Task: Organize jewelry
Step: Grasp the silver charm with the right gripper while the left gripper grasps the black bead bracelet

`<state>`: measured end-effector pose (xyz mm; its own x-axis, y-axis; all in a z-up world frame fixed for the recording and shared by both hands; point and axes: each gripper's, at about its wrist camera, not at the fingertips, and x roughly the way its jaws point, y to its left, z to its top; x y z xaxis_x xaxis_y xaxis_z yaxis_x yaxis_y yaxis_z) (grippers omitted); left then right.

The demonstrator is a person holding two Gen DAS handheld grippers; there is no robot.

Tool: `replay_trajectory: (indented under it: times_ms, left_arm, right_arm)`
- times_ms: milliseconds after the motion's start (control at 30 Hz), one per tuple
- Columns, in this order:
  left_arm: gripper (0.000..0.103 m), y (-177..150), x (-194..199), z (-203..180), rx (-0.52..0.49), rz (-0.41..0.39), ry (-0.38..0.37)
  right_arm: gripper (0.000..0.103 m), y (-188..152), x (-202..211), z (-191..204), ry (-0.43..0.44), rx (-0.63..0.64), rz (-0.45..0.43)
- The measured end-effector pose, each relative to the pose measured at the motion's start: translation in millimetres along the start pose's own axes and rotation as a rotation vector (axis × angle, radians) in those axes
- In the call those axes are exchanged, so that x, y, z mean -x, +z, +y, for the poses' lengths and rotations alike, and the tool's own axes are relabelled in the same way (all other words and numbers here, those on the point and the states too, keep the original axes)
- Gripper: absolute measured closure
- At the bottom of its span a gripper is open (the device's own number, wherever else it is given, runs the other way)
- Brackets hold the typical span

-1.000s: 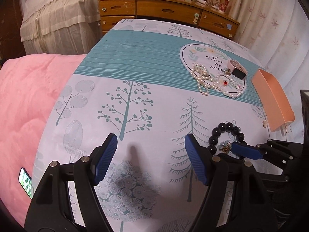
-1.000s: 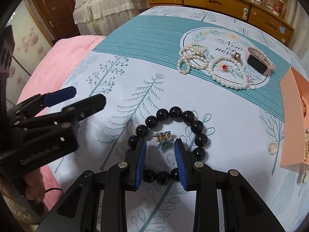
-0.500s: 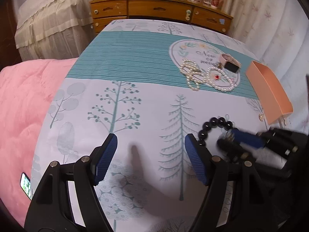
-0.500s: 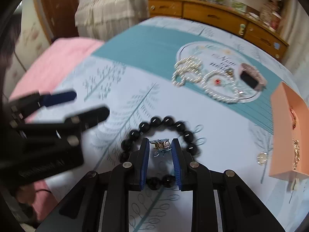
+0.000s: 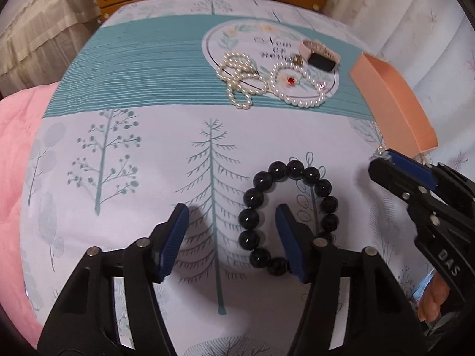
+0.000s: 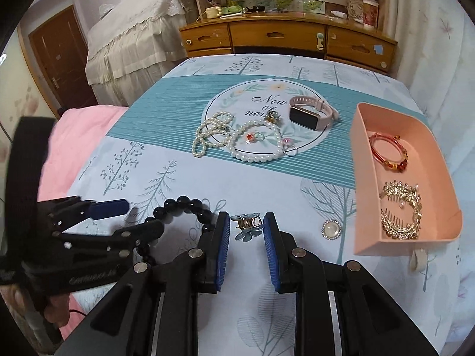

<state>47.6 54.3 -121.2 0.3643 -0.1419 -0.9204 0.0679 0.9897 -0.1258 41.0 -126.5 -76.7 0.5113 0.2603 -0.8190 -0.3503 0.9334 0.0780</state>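
A black bead bracelet (image 5: 285,216) lies on the patterned bedspread; it also shows in the right wrist view (image 6: 190,207). My left gripper (image 5: 231,228) is open, its right finger inside the bracelet loop, its left finger outside. My right gripper (image 6: 246,231) is shut on a small blue-and-gold hair claw clip (image 6: 248,225), lifted a little and right of the bracelet. In the left wrist view the right gripper (image 5: 386,160) is at the right near the box.
A peach box (image 6: 365,178) at the right holds a red bracelet (image 6: 389,151) and a gold comb (image 6: 400,210). Pearl strands (image 6: 237,139), a pink watch (image 6: 308,112) and a round brooch (image 6: 331,228) lie on the spread. Pink blanket at left, dresser behind.
My right gripper closed on the claw clip and lifted it out of the bracelet toward the right. My left gripper moved right and forward so one finger sits inside the bracelet.
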Motion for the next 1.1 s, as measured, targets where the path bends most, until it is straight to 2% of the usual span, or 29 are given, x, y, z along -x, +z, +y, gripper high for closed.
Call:
replay_trajectory:
  times_ms: [233, 300, 333, 567, 767, 1000, 1100]
  left_arm:
    - [0.061, 19, -13, -16, -0.104, 0.084, 0.055]
    - [0.084, 22, -14, -20, -0.132, 0.095, 0.054]
    - [0.091, 24, -14, -21, -0.137, 0.102, 0.048]
    - [0.091, 28, -9, -21, -0.073, 0.098, -0.051]
    - [0.091, 39, 29, -29, -0.043, -0.008, -0.079]
    - [0.091, 60, 84, -51, -0.090, -0.125, -0.088]
    - [0.091, 75, 106, -72, -0.123, -0.181, -0.085]
  right_arm:
    - [0.080, -4, 4, -9, 0.022, -0.033, -0.014]
    - [0.080, -5, 5, -11, 0.029, -0.042, -0.013]
    - [0.080, -5, 5, -12, 0.031, -0.046, -0.012]
    - [0.080, -8, 12, -17, 0.028, -0.072, -0.029]
    - [0.080, -7, 30, -17, 0.022, -0.078, -0.070]
    - [0.080, -2, 62, -25, -0.003, -0.091, -0.140]
    - [0.080, 2, 82, -36, -0.027, -0.107, -0.179]
